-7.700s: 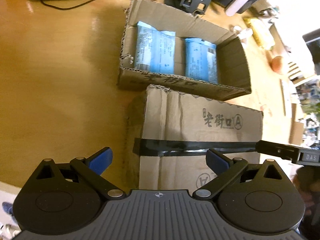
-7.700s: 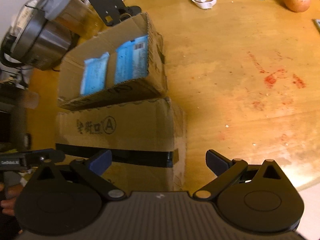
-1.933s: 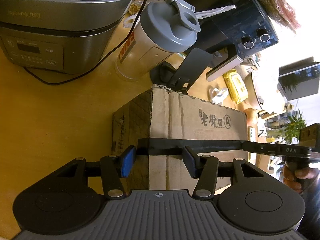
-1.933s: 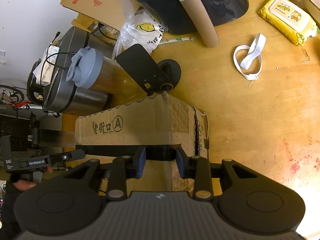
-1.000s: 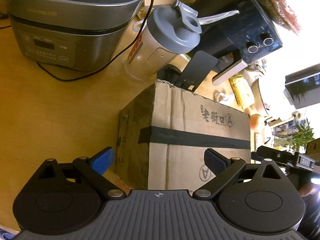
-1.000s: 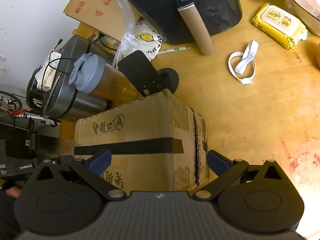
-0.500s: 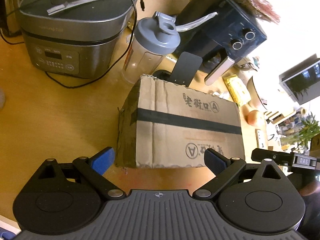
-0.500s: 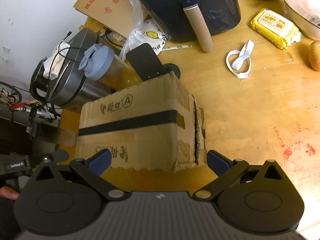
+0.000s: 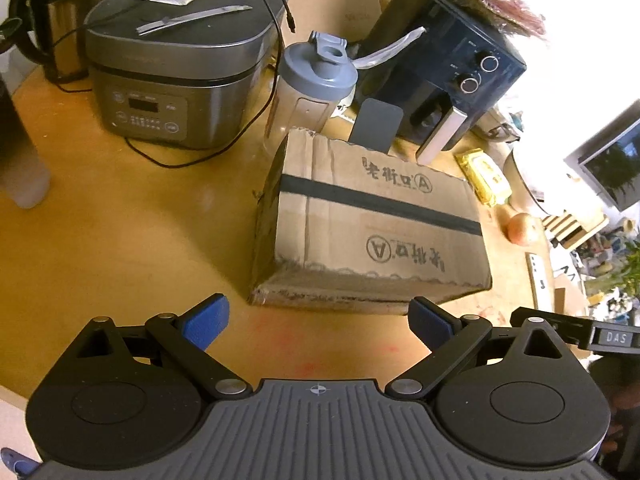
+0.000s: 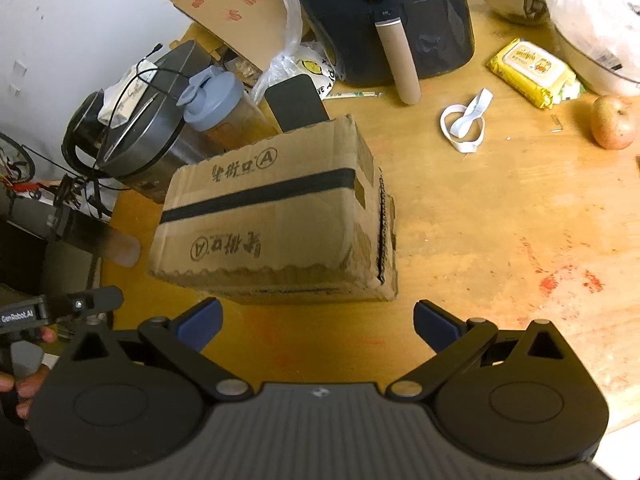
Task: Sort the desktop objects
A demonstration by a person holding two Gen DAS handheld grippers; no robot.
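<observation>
A closed cardboard box (image 9: pixel 376 224) with a black tape stripe and printed characters stands on the wooden table, in front of the appliances. It also shows in the right wrist view (image 10: pixel 276 216). My left gripper (image 9: pixel 316 320) is open and empty, drawn back from the box's near edge. My right gripper (image 10: pixel 316 320) is open and empty too, just short of the box's near side. The other open box with blue packs is hidden from both views.
A grey rice cooker (image 9: pixel 176 76), a shaker bottle (image 9: pixel 312 88), a dark phone stand (image 9: pixel 376 124) and a dark air fryer (image 9: pixel 440 68) stand behind the box. A yellow wipes pack (image 10: pixel 532 72), a white band (image 10: pixel 464 120) and an apple (image 10: pixel 612 128) lie at the right.
Both grippers let go of the taped box, opened and pulled back toward me. The box now stands alone near the appliances.
</observation>
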